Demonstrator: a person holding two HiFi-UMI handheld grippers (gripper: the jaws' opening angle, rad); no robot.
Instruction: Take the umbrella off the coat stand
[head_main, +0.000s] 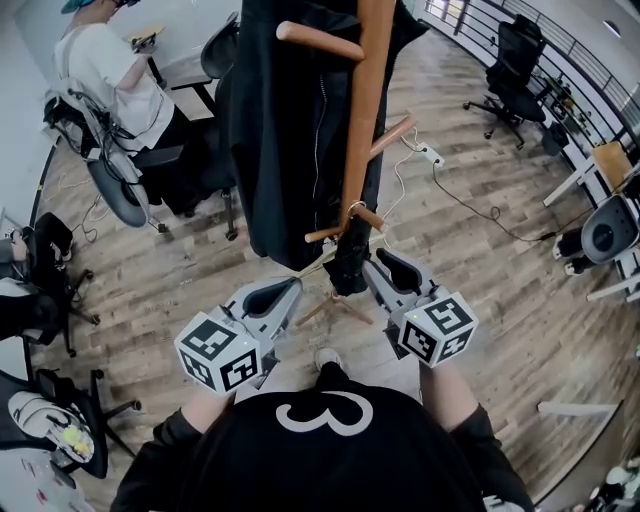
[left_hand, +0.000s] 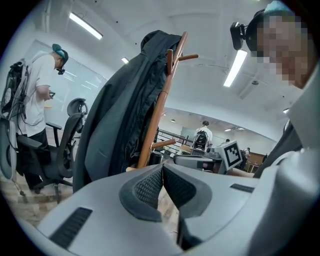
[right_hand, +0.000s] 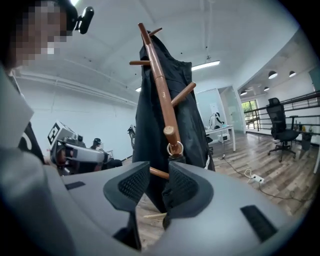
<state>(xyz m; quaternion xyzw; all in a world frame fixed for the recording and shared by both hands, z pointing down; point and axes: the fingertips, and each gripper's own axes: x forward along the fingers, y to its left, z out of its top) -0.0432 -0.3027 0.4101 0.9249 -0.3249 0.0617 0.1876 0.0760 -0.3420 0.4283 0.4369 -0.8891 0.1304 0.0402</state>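
A black folded umbrella (head_main: 350, 262) hangs by a metal ring from a low peg of the wooden coat stand (head_main: 365, 100). In the right gripper view the umbrella (right_hand: 176, 158) drops from the ring behind the right pad, with its lower part showing in the gap between the jaws. My right gripper (head_main: 372, 264) (right_hand: 159, 169) is open just beside it, and its pads do not press on it. To the left of the stand's foot my left gripper (head_main: 288, 288) (left_hand: 161, 168) is shut and empty. A black coat (head_main: 285, 130) covers the stand's far side.
A person in a white shirt (head_main: 105, 70) stands at a desk at the back left, with an office chair (head_main: 130, 190) behind. A power strip (head_main: 430, 153) and its cable lie on the wooden floor to the right. Another chair (head_main: 515, 60) and a desk (head_main: 610, 165) stand further right.
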